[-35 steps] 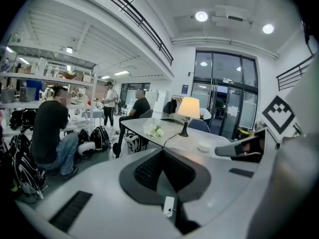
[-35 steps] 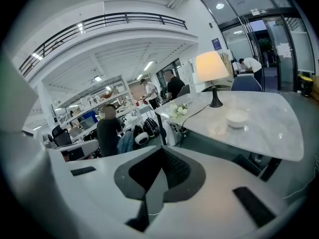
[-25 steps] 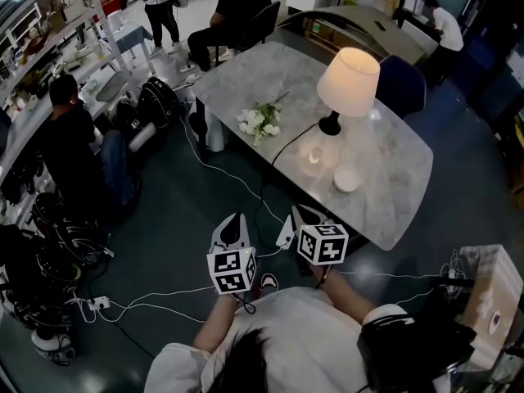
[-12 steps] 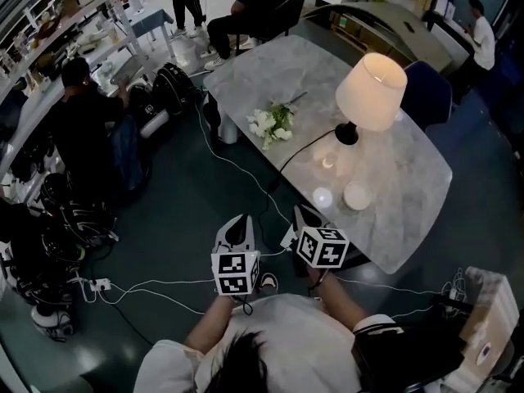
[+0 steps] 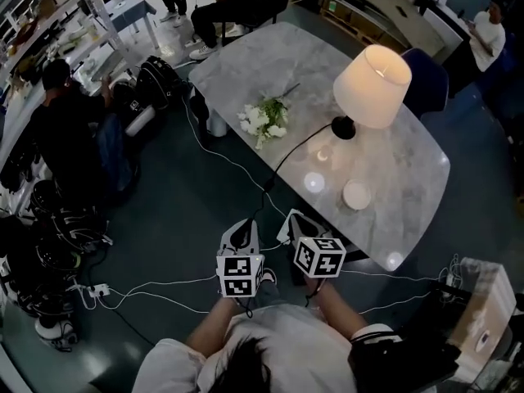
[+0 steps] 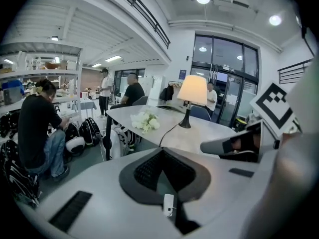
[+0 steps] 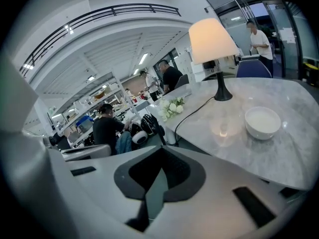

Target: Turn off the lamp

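The lamp [image 5: 372, 84], with a cream shade on a black stem and base, stands lit on the marble table [image 5: 409, 219]. Its black cord [image 5: 291, 150] runs across the top and drops off the near edge. The lamp [image 6: 192, 91] shows ahead in the left gripper view, and larger, as the lamp [image 7: 212, 39], in the right gripper view. My left gripper [image 5: 239, 234] and right gripper [image 5: 296, 223] hang side by side over the floor, short of the table's near edge. Both are shut with nothing between the jaws.
A white bowl [image 5: 357, 194] and a bunch of white flowers [image 5: 262, 121] lie on the table. White cables [image 5: 155, 289] cross the floor. A person [image 5: 70, 129] sits at the left bench beside bags. A blue chair [image 5: 426, 80] stands behind the lamp.
Both grippers have sunk a little and edged toward the table, which now looks nearer. The lamp stays lit. Both pairs of jaws stay shut.
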Motion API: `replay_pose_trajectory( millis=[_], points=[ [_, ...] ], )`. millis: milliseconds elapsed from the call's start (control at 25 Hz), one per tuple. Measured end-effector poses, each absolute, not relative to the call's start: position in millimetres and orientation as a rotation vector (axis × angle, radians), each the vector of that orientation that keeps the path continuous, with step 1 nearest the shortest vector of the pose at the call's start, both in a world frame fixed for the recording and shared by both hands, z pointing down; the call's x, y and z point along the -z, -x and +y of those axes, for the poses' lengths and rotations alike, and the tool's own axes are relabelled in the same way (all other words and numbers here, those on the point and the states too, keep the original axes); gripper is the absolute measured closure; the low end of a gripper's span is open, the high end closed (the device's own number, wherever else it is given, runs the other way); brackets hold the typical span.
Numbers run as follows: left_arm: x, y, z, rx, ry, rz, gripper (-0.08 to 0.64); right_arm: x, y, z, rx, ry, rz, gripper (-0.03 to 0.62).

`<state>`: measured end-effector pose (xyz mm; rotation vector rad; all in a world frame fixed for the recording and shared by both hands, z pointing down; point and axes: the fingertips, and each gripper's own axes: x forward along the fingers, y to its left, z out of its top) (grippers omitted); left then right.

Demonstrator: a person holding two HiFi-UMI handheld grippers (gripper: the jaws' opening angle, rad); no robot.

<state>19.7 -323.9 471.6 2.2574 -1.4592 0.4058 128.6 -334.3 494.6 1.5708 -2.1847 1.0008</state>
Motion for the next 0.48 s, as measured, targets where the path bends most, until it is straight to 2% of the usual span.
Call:
replay_pose_trajectory(
  millis=[480],
  points=[
    [-499.9,-4.4,-363.4,-0.401,-2.246,-1.412,0.568,-528.9,-112.8,-364.2,-1.047,-1.605,-2.129,0.592]
  ],
)
